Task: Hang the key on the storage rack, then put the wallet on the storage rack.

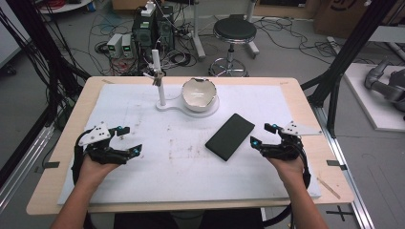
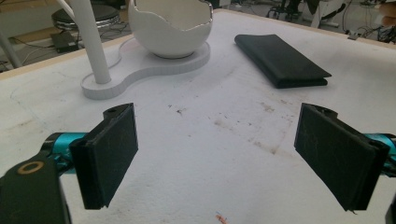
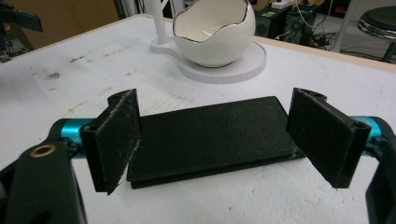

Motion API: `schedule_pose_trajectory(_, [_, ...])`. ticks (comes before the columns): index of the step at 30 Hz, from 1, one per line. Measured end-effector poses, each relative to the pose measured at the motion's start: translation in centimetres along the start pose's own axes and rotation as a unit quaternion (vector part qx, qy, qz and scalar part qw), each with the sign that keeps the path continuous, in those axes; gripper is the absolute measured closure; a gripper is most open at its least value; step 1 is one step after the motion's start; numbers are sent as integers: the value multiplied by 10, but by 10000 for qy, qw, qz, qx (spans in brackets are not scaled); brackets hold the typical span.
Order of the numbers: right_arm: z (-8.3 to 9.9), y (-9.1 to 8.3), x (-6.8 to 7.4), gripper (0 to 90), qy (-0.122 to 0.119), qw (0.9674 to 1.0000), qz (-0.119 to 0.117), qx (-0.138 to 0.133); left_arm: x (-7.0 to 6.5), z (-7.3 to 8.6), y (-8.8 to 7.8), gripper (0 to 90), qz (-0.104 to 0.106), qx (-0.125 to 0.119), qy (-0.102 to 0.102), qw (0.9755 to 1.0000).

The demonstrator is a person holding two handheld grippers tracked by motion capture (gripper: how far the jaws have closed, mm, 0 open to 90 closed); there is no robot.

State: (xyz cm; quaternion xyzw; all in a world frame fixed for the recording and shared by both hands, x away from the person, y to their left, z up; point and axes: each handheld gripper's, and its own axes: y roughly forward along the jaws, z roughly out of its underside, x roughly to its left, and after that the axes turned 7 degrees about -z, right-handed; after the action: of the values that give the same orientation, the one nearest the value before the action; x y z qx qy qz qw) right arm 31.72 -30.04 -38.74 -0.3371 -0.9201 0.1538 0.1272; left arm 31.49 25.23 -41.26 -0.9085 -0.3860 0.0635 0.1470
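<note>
A flat black leather case (image 1: 230,136) lies slantwise on the white mat (image 1: 143,181), right of centre. My right gripper (image 1: 263,134) rests just to its right with the jaws wide open. In the right gripper view the case (image 3: 210,137) lies straight ahead across the gap between the pads (image 3: 322,135), and neither pad presses on it. My left gripper (image 1: 131,139) sits at the left of the mat, open, over bare mat (image 2: 217,154). Far off in the left gripper view, the case (image 2: 280,60) lies to the right.
A white egg-shaped bowl (image 1: 198,94) sits on a white base with an upright post (image 1: 160,86) at the back centre of the mat. Beyond the table are a stool (image 1: 234,33), computer boxes (image 1: 153,26) and floor cables. Black frame posts (image 1: 344,57) flank the table.
</note>
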Motion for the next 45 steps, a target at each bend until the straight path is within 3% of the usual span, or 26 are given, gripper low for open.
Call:
schedule_pose_trajectory(12, [0,4,1,182,-144,9998,-14,115,-1,-1,0,134,-10,41,28,10000])
schedule_pose_trajectory(20, [1,4,3,183,-157,9997,56,171,3,1,0,135,38,-37,-88,9999])
schedule_pose_trajectory(22, [3,4,5,183,-209,9995,84,239,4,2,1,135,43,-42,-197,9998])
schedule_pose_trajectory(28, [3,3,6,183,-286,9992,116,250,1,1,5,135,33,-2,-163,9999])
schedule_pose_trajectory(34, [6,-4,3,183,-220,9995,144,190,-11,-10,23,135,172,-123,-331,9992])
schedule_pose_trajectory(35, [7,-6,2,183,-208,9994,167,214,-17,-17,34,135,305,-241,-465,9982])
schedule_pose_trajectory(37, [8,-8,0,184,-182,9994,204,192,-24,-24,45,136,409,-268,-381,9981])
schedule_pose_trajectory(40, [9,-11,-3,184,-131,9996,217,143,-35,-34,64,172,572,-148,-256,9979])
schedule_pose_trajectory(45, [10,-12,-6,184,-122,9995,246,172,-50,-40,96,203,690,76,-342,9970])
